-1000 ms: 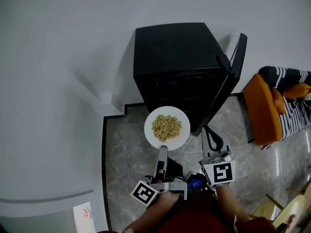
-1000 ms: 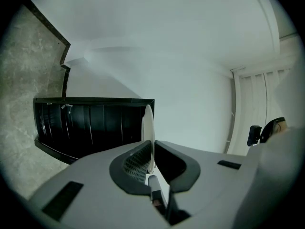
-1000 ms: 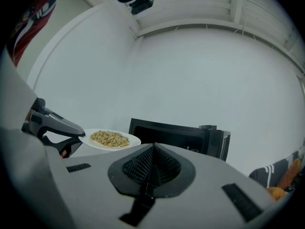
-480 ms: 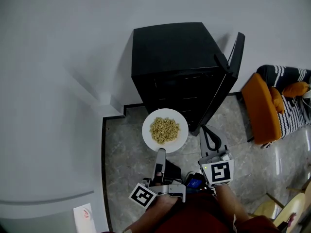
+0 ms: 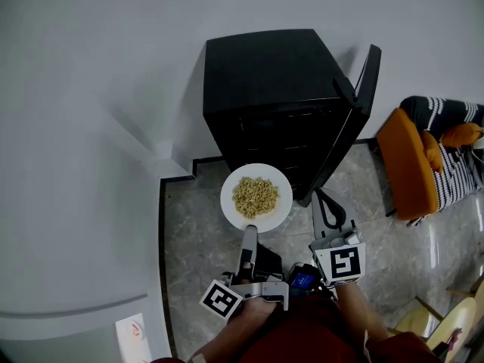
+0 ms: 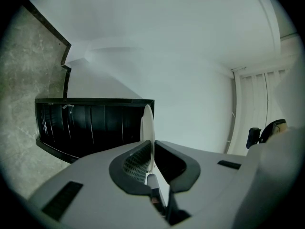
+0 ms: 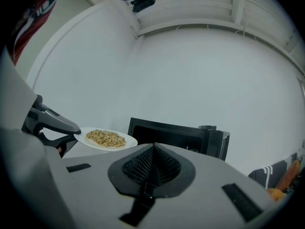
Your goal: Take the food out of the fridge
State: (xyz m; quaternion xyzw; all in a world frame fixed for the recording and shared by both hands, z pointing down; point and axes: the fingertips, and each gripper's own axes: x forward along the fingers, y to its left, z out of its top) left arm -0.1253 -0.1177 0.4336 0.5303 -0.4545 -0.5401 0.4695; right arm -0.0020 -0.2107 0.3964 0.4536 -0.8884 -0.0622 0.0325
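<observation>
A white plate [image 5: 256, 197] of pale noodle-like food hangs level in front of the black fridge [image 5: 272, 89], whose door [image 5: 355, 119] stands open to the right. My left gripper [image 5: 249, 230] is shut on the plate's near rim. The left gripper view shows the plate [image 6: 147, 130] edge-on between the pads of that gripper [image 6: 151, 152], with the fridge's dark inside [image 6: 90, 120] behind it. My right gripper [image 5: 321, 197] is to the right of the plate, near the door's lower edge, shut with nothing in it. Its own view shows this gripper [image 7: 153, 149], the plate [image 7: 106, 139] and the fridge [image 7: 176, 133].
An orange seat [image 5: 408, 169] with a striped cloth [image 5: 448, 153] stands to the right of the fridge. A pale chair [image 5: 442, 330] is at the bottom right. White walls with a stepped corner [image 5: 162, 161] bound the marble floor [image 5: 197, 248] at left. A paper [image 5: 130, 331] lies at the bottom left.
</observation>
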